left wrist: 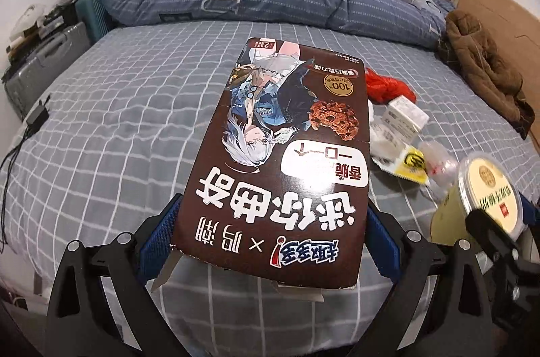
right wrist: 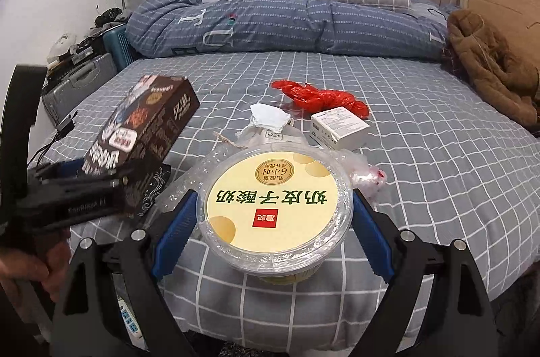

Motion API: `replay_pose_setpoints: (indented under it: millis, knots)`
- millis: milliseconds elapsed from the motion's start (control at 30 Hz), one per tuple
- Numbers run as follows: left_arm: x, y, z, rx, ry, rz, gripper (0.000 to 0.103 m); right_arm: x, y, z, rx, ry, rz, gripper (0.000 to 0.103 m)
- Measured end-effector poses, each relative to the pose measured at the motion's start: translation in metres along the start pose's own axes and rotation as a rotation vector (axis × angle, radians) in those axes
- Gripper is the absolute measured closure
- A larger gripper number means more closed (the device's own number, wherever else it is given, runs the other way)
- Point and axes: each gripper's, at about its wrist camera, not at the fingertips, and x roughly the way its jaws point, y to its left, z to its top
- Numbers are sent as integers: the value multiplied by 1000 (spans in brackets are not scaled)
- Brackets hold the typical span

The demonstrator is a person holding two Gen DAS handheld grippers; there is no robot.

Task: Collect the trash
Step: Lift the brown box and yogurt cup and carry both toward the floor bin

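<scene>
now left gripper [left wrist: 270,232] clamps the cookie box [left wrist: 287,154] above the bed [left wrist: 118,120]; right gripper [right wrist: 273,215] grips the yogurt tub [right wrist: 275,205]; red bag [right wrist: 320,99], white box [right wrist: 341,127], prob. wrappers lie btwn.

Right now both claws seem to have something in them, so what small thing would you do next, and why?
Probably lift both away toward a bin, none of which shows here. The left gripper clamps the brown cookie box and the right gripper clamps the yogurt tub, so neither can take the red bag or white box on the bed.
</scene>
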Motion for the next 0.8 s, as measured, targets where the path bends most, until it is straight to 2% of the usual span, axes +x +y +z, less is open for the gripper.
replay_pose_setpoints:
  millis: [567, 800]
  knots:
    - [-43, -3, -58, -11, 44, -23, 9, -47, -3, -23, 36, -30, -34, 19]
    - [-77, -4, -76, -5, 45, -36, 9, -79, -5, -42, 50, -20, -50, 19]
